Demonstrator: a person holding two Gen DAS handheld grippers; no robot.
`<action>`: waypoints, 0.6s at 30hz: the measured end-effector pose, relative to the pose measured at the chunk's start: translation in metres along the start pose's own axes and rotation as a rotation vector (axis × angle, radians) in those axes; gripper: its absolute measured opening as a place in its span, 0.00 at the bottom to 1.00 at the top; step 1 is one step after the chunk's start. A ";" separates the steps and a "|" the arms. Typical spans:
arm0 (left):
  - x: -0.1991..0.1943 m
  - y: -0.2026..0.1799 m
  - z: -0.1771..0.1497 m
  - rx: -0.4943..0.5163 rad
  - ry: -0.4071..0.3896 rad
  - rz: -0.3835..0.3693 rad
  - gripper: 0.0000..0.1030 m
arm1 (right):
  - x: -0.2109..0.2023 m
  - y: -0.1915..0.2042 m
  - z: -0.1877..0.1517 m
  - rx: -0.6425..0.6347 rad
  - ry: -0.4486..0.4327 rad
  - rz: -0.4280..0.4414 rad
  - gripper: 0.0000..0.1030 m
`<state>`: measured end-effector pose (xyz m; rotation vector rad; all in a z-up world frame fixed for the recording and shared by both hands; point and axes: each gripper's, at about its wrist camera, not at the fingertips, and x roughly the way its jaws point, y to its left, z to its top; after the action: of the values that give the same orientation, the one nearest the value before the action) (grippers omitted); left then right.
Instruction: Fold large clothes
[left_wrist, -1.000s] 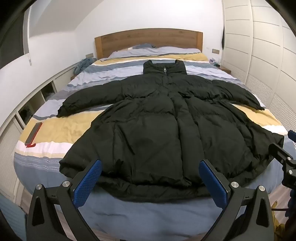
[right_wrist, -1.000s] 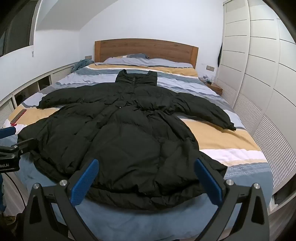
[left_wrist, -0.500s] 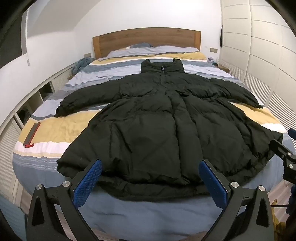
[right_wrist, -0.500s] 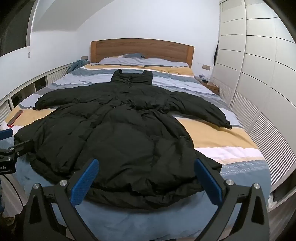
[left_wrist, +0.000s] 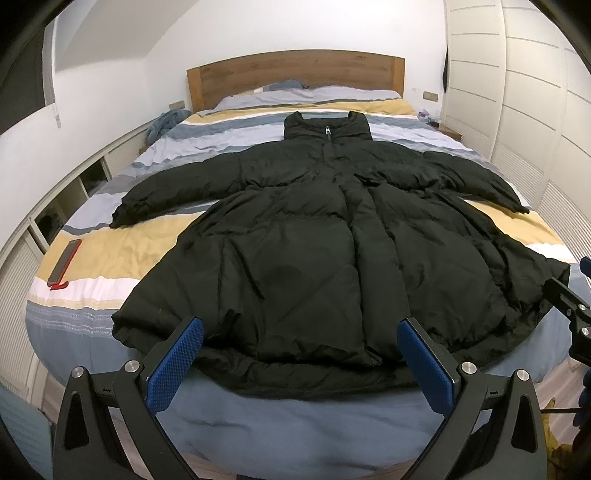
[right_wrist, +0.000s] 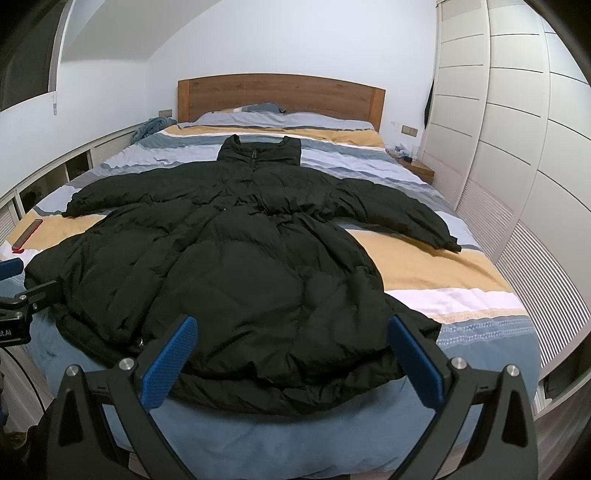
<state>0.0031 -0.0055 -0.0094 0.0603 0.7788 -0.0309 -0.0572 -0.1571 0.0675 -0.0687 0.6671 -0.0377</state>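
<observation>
A large black puffer coat (left_wrist: 314, 251) lies flat and face up on the striped bed (left_wrist: 110, 251), collar toward the headboard, both sleeves spread out sideways. It also shows in the right wrist view (right_wrist: 240, 273). My left gripper (left_wrist: 300, 360) is open and empty, held above the foot of the bed near the coat's hem. My right gripper (right_wrist: 291, 354) is open and empty, just before the hem's right half. The right gripper's body shows at the right edge of the left wrist view (left_wrist: 569, 306).
A red-edged flat object (left_wrist: 64, 263) lies on the bed's left side. A wooden headboard (left_wrist: 295, 74) and pillows stand at the far end. White wardrobe doors (right_wrist: 498, 166) line the right side; low shelving (left_wrist: 74, 184) lines the left.
Both grippers have drifted slightly, so the coat sits a little farther left and lower in view. The coat has not moved and both grippers stay open.
</observation>
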 end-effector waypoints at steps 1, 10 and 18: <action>0.000 0.001 0.000 0.000 -0.001 -0.004 1.00 | 0.002 0.000 0.000 0.001 0.003 0.001 1.00; 0.008 0.004 0.000 -0.009 0.005 -0.035 1.00 | 0.009 -0.001 -0.002 0.003 0.018 -0.003 1.00; 0.014 0.008 0.004 -0.013 0.029 -0.067 1.00 | 0.014 0.001 0.004 -0.014 0.032 -0.002 1.00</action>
<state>0.0163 0.0017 -0.0156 0.0222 0.8101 -0.0887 -0.0439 -0.1571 0.0617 -0.0829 0.6991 -0.0364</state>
